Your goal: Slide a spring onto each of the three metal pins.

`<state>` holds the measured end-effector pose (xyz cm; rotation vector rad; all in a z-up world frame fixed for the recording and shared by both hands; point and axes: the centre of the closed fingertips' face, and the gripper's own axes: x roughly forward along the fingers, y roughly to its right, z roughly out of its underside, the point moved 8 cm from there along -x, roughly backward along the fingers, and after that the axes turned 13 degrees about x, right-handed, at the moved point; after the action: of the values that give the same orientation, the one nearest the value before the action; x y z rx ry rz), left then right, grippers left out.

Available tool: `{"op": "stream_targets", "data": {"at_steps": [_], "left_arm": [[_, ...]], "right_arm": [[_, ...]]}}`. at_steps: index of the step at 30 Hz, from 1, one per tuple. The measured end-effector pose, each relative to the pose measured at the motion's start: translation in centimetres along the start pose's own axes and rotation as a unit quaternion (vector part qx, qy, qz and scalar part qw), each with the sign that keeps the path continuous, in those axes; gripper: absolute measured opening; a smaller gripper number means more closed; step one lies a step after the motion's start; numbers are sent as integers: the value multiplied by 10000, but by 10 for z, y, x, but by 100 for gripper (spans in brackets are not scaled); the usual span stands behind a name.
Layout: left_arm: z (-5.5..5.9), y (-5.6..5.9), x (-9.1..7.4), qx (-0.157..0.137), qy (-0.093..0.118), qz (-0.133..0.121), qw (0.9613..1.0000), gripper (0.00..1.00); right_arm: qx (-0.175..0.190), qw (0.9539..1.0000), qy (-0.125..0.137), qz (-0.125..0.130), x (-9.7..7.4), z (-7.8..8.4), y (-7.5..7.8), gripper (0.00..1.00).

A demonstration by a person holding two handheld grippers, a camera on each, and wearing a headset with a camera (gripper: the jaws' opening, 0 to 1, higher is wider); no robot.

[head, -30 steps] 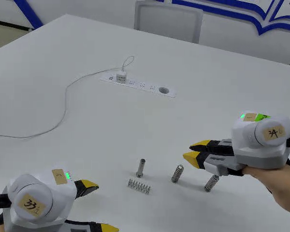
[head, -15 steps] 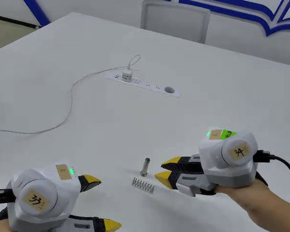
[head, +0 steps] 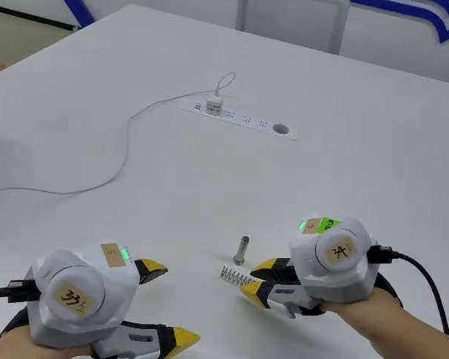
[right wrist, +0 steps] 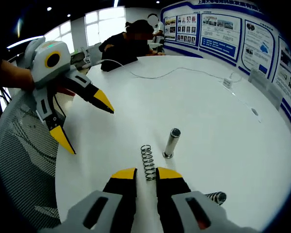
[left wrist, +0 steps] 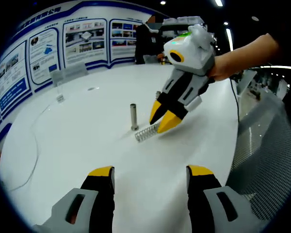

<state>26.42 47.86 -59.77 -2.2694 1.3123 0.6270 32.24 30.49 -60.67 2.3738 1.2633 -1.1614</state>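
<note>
Since a second ago the right gripper has swung leftward across the white tabletop and come down to the loose silver coil spring, which lies flat on the surface. In the right gripper view the spring's long axis runs almost straight ahead along the gripper's own line, and its near end sits in the narrow gap between the two yellow-tipped jaws. The jaws are only slightly parted and not yet pinched on the coil. The bare upright metal pin stands just beside the spring's far half, a little to the right of it, and a pin already wearing its spring shows low on the right. The left gripper hangs well apart from the spring with its jaws spread wide and holds nothing, so the right gripper is clearly the nearer one. Judging from this, the coming grasp takes the spring end-on. The spring must then be tipped from lying to standing so its open end meets the top of the pin, a short shift forward and to the right.
</note>
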Motion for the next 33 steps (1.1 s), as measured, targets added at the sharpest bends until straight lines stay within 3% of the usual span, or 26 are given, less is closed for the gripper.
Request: {"op": "stream_targets", "data": {"at_steps": [7,10,19,24,29,33], "left_arm": [[2,1,1,-24,-53,43,10000,61],[-2,0,0,-122,95,16,9999,61],[-1,1,2,-60,28,56,10000,60],[-9,1,0,-297,307,46,9991,57],[-9,3,1,-279,273,76,9992,57],[-10,5,3,-186,281,179,9993,54]], "right_arm": [[63,9999,-101,80,6,3,7,15],[197,9998,-73,59,7,4,7,15],[65,9999,-96,23,5,5,4,11],[23,9999,-148,66,6,4,4,10],[-83,9998,-184,59,-2,5,2,10],[-172,9998,-31,7,-12,1,1,10]]}}
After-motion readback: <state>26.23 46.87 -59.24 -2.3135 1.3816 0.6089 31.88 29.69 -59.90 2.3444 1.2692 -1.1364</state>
